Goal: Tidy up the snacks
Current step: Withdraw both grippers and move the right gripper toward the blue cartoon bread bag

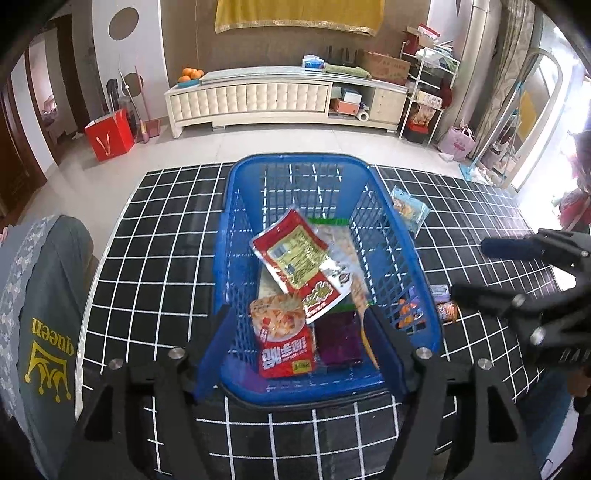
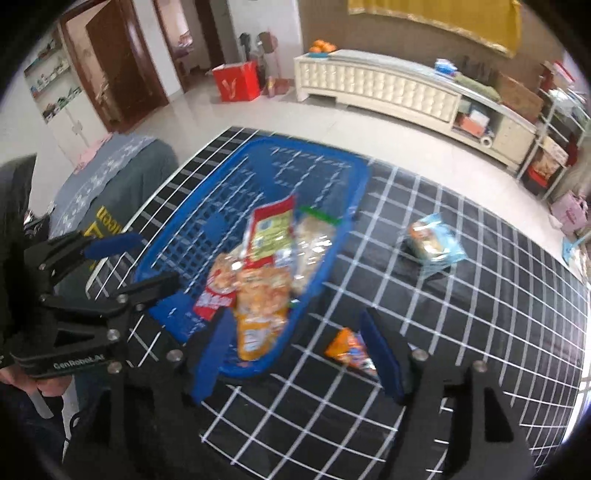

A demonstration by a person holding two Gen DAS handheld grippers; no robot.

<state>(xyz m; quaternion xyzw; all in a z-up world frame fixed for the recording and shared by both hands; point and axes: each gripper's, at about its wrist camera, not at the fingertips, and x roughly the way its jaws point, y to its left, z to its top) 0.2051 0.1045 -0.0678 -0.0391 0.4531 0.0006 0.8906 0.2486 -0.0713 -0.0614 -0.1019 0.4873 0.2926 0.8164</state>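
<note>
- Black tablecloth [image 1: 155, 236] with a white grid covers the whole work surface; pale glossy floor tiles [image 1: 280, 144] lie beyond its far edge.
- At 12 o'clock in the left wrist view a cream, padded low cabinet [image 1: 251, 98] stands against a brown wall, a bowl of oranges [image 1: 190, 75] on its left end and a yellow cloth [image 1: 299, 16] hanging above.
- A red paper bag [image 1: 109, 134] sits on the floor at 10 o'clock, a white wire shelf rack [image 1: 428, 92] at 1 o'clock.
- A grey chair cover [image 1: 44, 317] printed "queen" is at 8 o'clock.
- The blue plastic mesh basket [image 1: 236, 236] sits at the centre of the cloth, holding a red flat snack pouch [image 1: 295, 254], a red noodle packet [image 1: 284, 339], a purple packet [image 1: 338, 339] and a clear packet [image 1: 343, 243].
- A light-blue snack bag [image 2: 436, 240] lies on the cloth at 2 o'clock of the basket, apart from it; a small orange packet [image 2: 347, 347] lies just outside its near right corner.
- The left gripper [image 1: 301, 347] hangs over the basket's near end, jaws spread, nothing between them.
- The right gripper [image 2: 299, 349] is likewise released and empty, straddling the basket's near right corner; this view is blurred.
</note>
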